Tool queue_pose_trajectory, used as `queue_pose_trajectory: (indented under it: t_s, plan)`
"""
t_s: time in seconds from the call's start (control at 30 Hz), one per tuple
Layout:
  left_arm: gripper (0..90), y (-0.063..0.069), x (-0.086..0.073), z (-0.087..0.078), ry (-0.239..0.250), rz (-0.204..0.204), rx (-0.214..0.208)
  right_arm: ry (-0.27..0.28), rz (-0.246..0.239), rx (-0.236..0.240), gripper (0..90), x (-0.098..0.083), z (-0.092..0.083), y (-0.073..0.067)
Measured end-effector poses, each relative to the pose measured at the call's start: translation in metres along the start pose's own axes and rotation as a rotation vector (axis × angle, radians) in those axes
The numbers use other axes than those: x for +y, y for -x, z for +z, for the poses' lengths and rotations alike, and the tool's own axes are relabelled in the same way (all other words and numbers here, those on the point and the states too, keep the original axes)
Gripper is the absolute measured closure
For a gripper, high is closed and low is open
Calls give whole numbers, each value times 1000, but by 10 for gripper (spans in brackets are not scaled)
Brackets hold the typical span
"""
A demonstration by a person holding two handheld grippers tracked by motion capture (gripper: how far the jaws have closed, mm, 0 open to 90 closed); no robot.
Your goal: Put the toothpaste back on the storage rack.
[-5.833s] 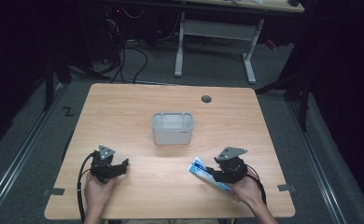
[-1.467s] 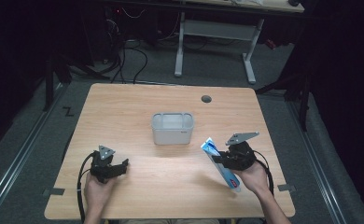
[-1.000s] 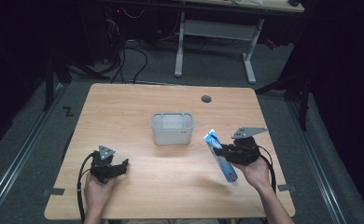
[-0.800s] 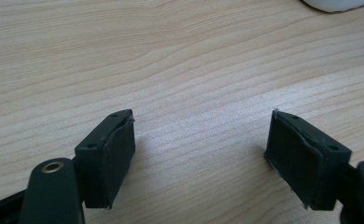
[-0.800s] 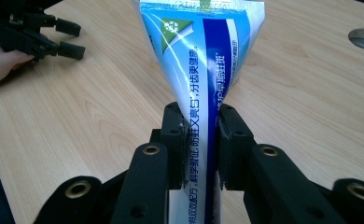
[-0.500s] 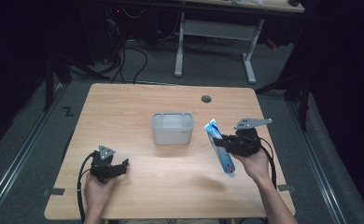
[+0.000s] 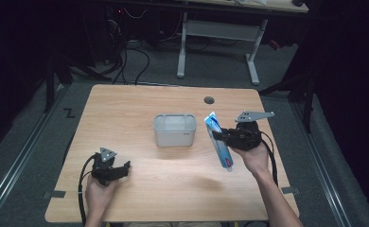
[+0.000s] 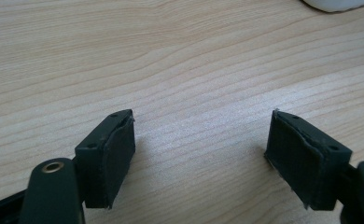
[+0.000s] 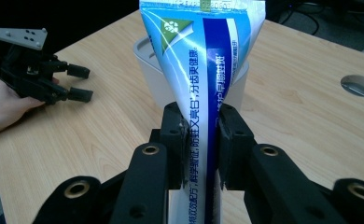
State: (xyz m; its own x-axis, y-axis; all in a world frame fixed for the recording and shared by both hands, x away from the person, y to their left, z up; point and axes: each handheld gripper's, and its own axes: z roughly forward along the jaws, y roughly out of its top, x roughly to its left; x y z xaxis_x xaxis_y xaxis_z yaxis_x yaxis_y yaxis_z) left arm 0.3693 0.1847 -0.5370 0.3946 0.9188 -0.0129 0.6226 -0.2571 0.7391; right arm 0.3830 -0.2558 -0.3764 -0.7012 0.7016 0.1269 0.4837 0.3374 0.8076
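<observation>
The right hand (image 7: 253, 156) holds the right gripper (image 7: 219, 136) lifted off the table (image 7: 126, 104) and pointing left toward the bin (image 7: 174, 130) — its jaws are clamped on a blue-and-white tube (image 7: 219, 140), which hangs tilted just right of the bin, crimped end up and cap end low. The left hand (image 7: 97, 191) rests the left gripper (image 7: 124, 167) on the wood near the front edge, jaws wide apart on nothing — well clear of the bin. A round hole (image 7: 209, 100) sits beyond the bin.
</observation>
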Motion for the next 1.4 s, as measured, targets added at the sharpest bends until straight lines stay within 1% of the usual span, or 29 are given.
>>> queue_pose_trajectory:
  t_s: [0.07,0.1,0.2,0.37,0.6,0.73,0.9,1.1,1.17,1.3,1.4]
  plan:
    - [239,0,0,0,0,0,0,5,0,4,751,1,0,0]
    - [239,0,0,0,0,0,0,21,1,8,751,5,1,1]
    - [239,0,0,0,0,0,0,33,1,10,751,10,2,1]
    - [239,0,0,0,0,1,0,47,-13,5,751,18,4,0]
    - [239,0,0,0,0,1,0,81,-9,8,751,30,5,0]
    - [239,0,0,0,0,1,0,93,-20,9,751,38,9,-1]
    - [239,0,0,0,0,1,0,115,-18,10,751,48,15,-2]
    - [239,0,0,0,0,2,0,120,-16,5,751,56,22,-1]
    - [239,0,0,0,0,1,0,119,-5,12,750,58,24,0]
    - [239,0,0,0,0,1,0,107,-9,8,750,62,29,-1]
    - [239,0,0,0,0,1,0,114,-9,6,749,66,32,-1]
